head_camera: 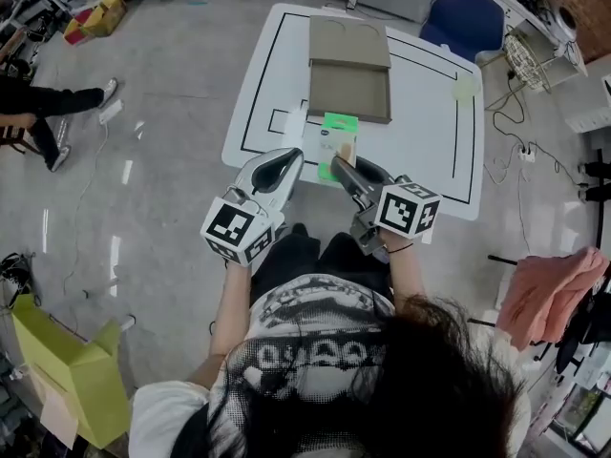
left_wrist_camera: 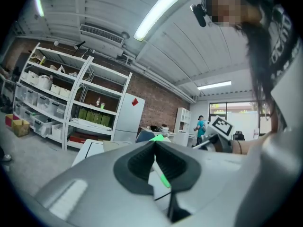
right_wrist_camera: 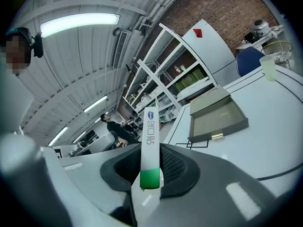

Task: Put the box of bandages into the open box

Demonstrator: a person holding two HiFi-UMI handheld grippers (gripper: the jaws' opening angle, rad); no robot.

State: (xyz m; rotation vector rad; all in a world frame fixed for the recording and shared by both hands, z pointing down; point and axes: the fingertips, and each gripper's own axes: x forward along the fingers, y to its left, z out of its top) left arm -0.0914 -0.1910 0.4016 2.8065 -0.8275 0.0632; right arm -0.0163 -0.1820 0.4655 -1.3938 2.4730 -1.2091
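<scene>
bandage box (right_wrist_camera: 150, 126): frame centre, upright, clamped between right gripper (right_wrist_camera: 152, 161) fingers (right_wrist_camera: 178, 167) | left gripper (left_wrist_camera: 155, 148) fingers: clenched, empty

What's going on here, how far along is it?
A person is working with a handheld gripper in each hand. The right gripper is clamped on the green-and-white box of bandages, at the near edge of the white table. The left gripper is shut and holds nothing. The open box lies farther back on the table, empty; the bandages are not in it yet.
</scene>
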